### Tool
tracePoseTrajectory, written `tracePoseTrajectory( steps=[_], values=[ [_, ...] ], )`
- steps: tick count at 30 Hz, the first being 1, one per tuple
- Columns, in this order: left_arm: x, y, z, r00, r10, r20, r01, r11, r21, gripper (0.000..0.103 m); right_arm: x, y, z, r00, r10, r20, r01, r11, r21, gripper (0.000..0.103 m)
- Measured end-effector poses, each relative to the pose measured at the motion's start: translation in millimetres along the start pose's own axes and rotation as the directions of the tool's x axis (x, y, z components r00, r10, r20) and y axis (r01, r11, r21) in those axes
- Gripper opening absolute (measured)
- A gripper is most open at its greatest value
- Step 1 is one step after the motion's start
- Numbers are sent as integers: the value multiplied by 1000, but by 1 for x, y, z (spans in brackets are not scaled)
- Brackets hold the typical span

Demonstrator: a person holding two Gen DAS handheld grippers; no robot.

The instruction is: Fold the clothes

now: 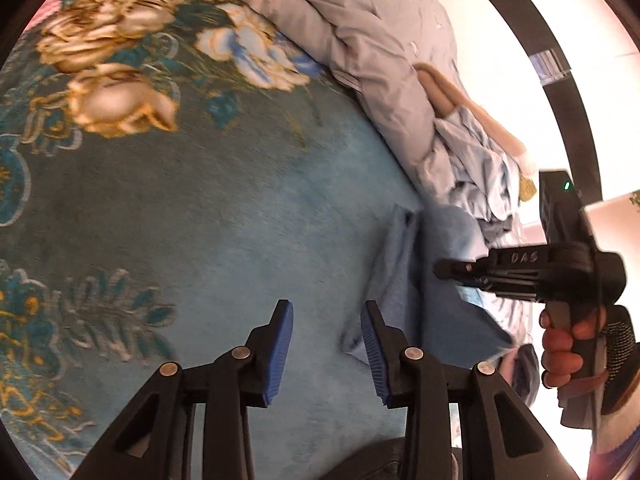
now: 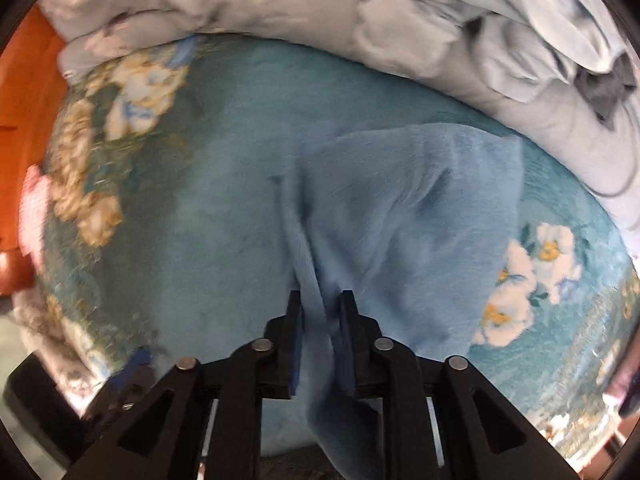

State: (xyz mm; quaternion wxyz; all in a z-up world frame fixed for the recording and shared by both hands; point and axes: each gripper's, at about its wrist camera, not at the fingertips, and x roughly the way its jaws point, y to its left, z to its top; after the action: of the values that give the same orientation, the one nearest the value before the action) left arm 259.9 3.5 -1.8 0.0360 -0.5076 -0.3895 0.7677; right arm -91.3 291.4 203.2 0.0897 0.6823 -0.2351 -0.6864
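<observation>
A light blue fleece garment (image 2: 400, 216) lies on a teal floral blanket (image 2: 224, 208). My right gripper (image 2: 320, 300) is shut on a bunched fold of the garment, which hangs down between its fingers. In the left wrist view the garment (image 1: 404, 264) lies to the right, with the right gripper (image 1: 444, 270) reaching into it from the right, held in a hand. My left gripper (image 1: 326, 312) is open and empty, just left of the garment's near edge, above the blanket (image 1: 200, 208).
A crumpled grey-blue duvet (image 1: 360, 40) runs along the blanket's far side, also in the right wrist view (image 2: 400, 20). A pile of pale blue clothes (image 1: 480, 184) lies by it. An orange wooden surface (image 2: 28, 100) borders the bed at the left.
</observation>
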Motion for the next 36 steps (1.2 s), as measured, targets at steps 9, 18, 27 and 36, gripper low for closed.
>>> tracePoseTrajectory(
  steps=[9,18,27,36],
  values=[
    [33,-39,-16,965,-240,-105,240,971,-12,56,-47,-47,-32,987,46,155,-56,997,57,28],
    [72,-77,-30,936,-271,-226,277,961,-4,62,-45,-120,-75,988,27,155,-59,978,202,28],
    [75,-59,-32,954,-241,-177,247,969,13,9,-25,-134,-99,984,96,149,-125,972,198,28],
    [96,-6,-39,972,-112,-207,100,993,-69,13,32,-144,-120,972,199,128,-220,959,180,44]
  ],
)
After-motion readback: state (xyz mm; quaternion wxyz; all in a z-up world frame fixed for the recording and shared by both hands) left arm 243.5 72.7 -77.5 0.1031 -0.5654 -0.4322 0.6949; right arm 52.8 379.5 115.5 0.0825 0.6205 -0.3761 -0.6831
